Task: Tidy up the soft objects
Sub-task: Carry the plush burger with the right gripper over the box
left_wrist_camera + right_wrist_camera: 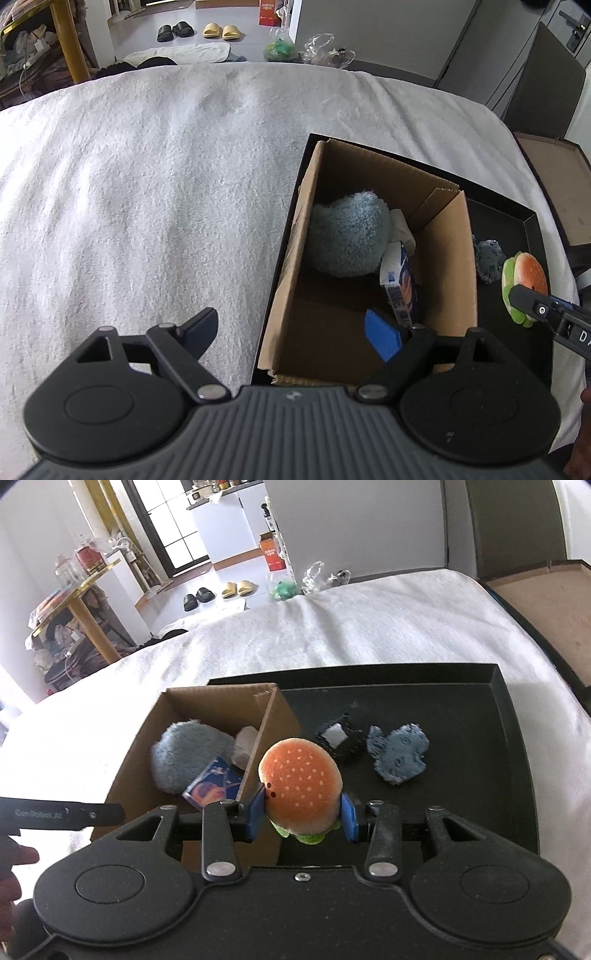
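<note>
My right gripper (303, 814) is shut on a plush hamburger toy (300, 779), held above the black tray (461, 675) beside the cardboard box (136, 753). The burger also shows in the left wrist view (524, 273). The box (288, 280) holds a fluffy blue-grey plush (347, 240), a tissue pack (399, 284) and a white crumpled piece (400, 227). My left gripper (291, 336) is open and empty over the box's near left corner. A blue denim toy (399, 753) and a dark pouch (338, 740) lie on the tray.
The tray sits on a white towel-covered surface (147, 192). A brown board (546, 605) lies past the right edge. Beyond the far edge are slippers (199, 31), plastic bags (325, 48) and a gold-framed shelf (77, 613).
</note>
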The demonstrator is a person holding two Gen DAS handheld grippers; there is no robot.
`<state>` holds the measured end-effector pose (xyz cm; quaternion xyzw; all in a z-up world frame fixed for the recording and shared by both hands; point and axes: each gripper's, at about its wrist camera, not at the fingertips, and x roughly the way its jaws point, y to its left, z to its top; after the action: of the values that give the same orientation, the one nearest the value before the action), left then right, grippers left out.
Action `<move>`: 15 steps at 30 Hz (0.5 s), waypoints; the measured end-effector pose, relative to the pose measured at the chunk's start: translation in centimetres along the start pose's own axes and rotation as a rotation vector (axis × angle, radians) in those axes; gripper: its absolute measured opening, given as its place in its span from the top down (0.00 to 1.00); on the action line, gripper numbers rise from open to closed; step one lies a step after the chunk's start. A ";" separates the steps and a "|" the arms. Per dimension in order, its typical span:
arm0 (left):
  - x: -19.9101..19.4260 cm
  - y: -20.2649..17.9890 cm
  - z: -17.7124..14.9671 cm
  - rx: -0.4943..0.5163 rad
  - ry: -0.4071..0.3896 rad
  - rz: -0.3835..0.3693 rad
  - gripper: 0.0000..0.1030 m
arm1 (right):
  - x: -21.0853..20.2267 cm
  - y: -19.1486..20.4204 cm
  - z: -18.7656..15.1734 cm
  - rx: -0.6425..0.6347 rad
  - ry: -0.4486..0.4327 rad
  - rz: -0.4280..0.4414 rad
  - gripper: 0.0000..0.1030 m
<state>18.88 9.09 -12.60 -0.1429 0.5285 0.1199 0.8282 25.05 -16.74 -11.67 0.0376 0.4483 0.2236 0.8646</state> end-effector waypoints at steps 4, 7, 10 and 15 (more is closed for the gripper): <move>-0.1 0.3 0.0 -0.007 -0.006 -0.019 0.18 | 0.0 1.1 0.3 -0.006 -0.002 0.004 0.60; 0.1 0.6 0.0 -0.014 -0.007 -0.038 0.20 | 0.0 1.8 0.5 -0.016 0.000 0.010 0.60; 0.2 1.0 -0.1 -0.019 -0.010 -0.057 0.20 | 0.2 2.7 0.6 -0.026 0.004 0.017 0.60; 0.6 1.8 -0.3 -0.032 -0.008 -0.087 0.30 | 0.5 4.4 0.8 -0.043 0.013 0.029 0.60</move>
<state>18.26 10.71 -13.46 -0.1783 0.5167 0.0928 0.8322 24.36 -12.47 -10.46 0.0243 0.4485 0.2460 0.8589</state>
